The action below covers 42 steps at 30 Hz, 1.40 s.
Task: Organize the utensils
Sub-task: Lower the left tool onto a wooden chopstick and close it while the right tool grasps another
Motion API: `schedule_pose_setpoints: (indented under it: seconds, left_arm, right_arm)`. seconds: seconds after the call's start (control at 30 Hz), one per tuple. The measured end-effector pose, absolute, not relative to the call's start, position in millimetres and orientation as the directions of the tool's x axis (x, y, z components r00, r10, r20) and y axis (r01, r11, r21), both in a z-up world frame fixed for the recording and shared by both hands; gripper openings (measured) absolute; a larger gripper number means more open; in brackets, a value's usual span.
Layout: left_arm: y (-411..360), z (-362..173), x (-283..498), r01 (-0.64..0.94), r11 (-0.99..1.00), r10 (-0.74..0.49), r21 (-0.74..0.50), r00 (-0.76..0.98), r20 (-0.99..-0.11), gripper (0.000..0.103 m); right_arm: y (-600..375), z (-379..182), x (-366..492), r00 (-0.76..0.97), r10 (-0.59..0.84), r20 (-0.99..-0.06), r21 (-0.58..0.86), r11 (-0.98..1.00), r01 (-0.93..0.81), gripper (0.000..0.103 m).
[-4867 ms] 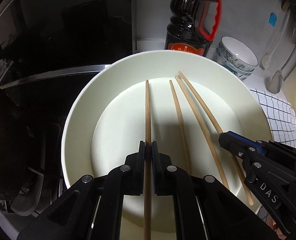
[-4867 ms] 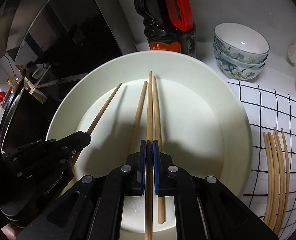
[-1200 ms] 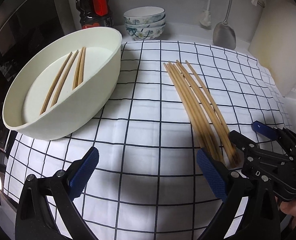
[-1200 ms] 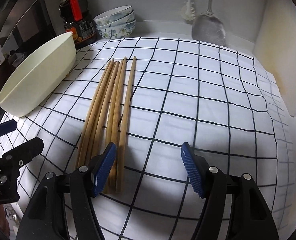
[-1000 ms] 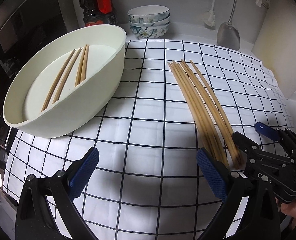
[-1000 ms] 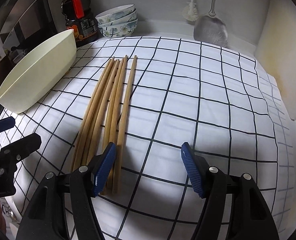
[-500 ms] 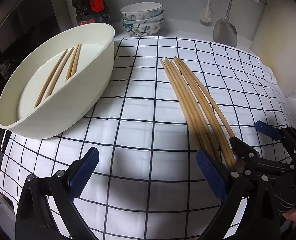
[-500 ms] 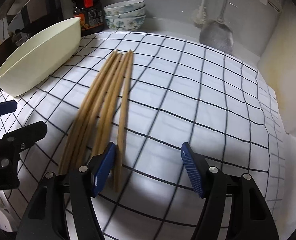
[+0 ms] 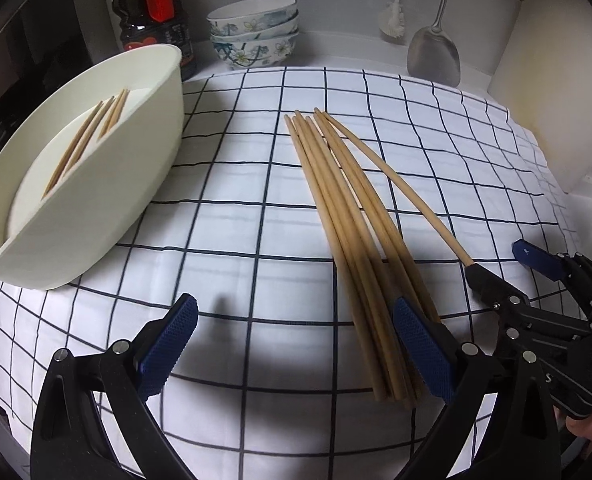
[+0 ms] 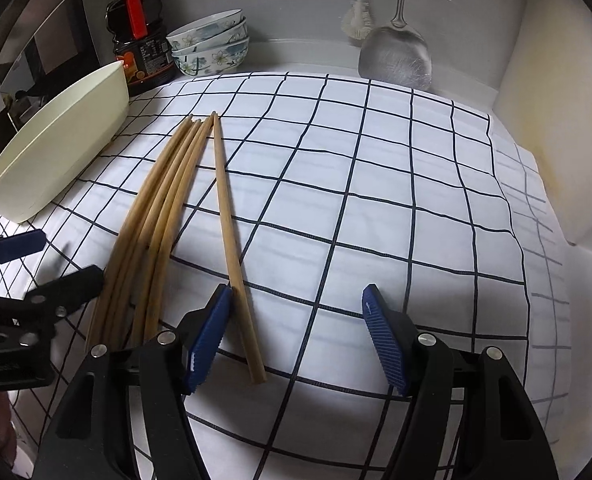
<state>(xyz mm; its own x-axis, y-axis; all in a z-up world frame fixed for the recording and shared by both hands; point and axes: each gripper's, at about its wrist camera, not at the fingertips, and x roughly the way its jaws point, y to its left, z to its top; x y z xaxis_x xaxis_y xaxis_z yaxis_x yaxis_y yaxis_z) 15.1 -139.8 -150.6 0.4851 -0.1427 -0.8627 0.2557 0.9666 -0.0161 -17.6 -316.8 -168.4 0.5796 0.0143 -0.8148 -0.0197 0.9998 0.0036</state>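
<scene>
Several wooden chopsticks (image 9: 356, 220) lie bundled on a black-checked white cloth (image 9: 235, 240). One chopstick (image 10: 231, 232) lies split off to the bundle's right, its near end between the jaws of my open right gripper (image 10: 296, 320), just inside the left finger. My left gripper (image 9: 296, 332) is wide open and low over the cloth, its right finger over the bundle's (image 10: 155, 220) near ends. To the left a white bowl (image 9: 147, 160) holds more chopsticks (image 9: 91, 136). Each wrist view shows the other gripper at its edge: right gripper (image 9: 504, 264), left gripper (image 10: 51, 264).
At the back stand a dark sauce bottle (image 9: 151, 20) with a red handle and stacked flowered bowls (image 9: 255, 28). A metal spatula (image 10: 396, 56) and a brush (image 10: 360, 20) hang on the wall. A pale board (image 10: 556, 120) leans at the right; dark appliances lie left.
One chopstick has swung away from the bundle and now lies between the right gripper's jaws. Both grippers have shifted slightly over the cloth. Both stay open.
</scene>
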Motion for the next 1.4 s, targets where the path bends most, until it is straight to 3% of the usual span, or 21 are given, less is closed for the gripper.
schedule_pose_setpoints:
  seconds: [0.83,1.2,1.3,1.33,1.4]
  left_arm:
    - [-97.5,-160.2,23.1,0.145,0.989,-0.08,-0.006,0.511,-0.856,0.095]
    - [-113.0,-156.4,22.3,0.228,0.974,-0.122,-0.003,0.51,-0.851,0.054]
    - [-116.2,-154.6,21.1,0.248,0.969,-0.128,0.004,0.515,-0.848,0.031]
    - [-117.3,-154.4,20.9,0.261,0.965,-0.137,0.001,0.512,-0.848,0.016]
    - [-119.4,-154.0,20.8,0.28,0.96,-0.155,-0.01,0.502,-0.851,0.01]
  right_arm:
    - [-307.6,-167.4,-6.7,0.592,0.033,-0.805,0.0,0.998,-0.056,0.064]
    - [-292.6,-165.4,4.5,0.601,0.06,-0.797,-0.019,0.992,-0.125,0.031]
    - [-287.1,-164.7,5.1,0.6,0.062,-0.798,-0.033,0.989,-0.147,0.009]
    - [-285.8,-164.9,4.9,0.601,0.058,-0.797,-0.04,0.988,-0.148,0.008]
    - [-284.2,-164.9,4.7,0.6,0.064,-0.797,-0.035,0.988,-0.152,0.006]
